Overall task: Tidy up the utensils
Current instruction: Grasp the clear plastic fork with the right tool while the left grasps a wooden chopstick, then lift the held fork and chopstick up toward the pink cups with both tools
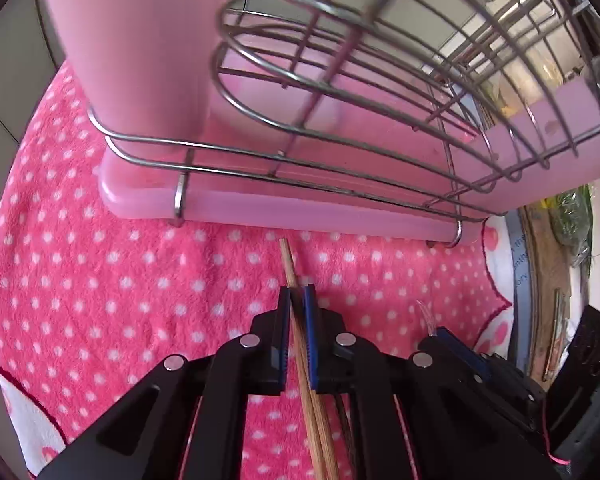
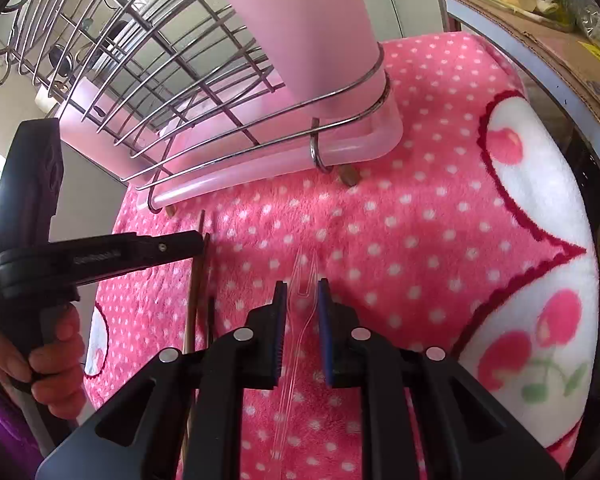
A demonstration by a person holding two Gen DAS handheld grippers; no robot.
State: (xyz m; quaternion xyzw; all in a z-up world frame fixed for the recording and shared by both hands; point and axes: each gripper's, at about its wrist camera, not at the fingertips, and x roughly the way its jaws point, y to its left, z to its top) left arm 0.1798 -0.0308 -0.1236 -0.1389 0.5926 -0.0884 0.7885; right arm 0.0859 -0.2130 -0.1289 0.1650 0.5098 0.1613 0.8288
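My left gripper (image 1: 298,294) is shut on a pair of wooden chopsticks (image 1: 290,266), held low over the pink dotted blanket (image 1: 100,280), just in front of the wire dish rack (image 1: 340,120) on its pink tray (image 1: 260,208). A pink utensil cup (image 1: 140,60) stands in the rack's left corner. In the right wrist view my right gripper (image 2: 302,290) is shut on a clear plastic fork (image 2: 306,264), tines forward. The left gripper (image 2: 180,246) with the chopsticks (image 2: 194,300) shows at the left there. The rack (image 2: 160,60) and cup (image 2: 308,32) stand ahead.
A cardboard box (image 2: 540,40) with vegetables sits at the right edge of the blanket (image 2: 420,220). A short brown stick end (image 2: 348,176) pokes out beneath the pink tray (image 2: 260,168). Hooks hang off the rack's far left side.
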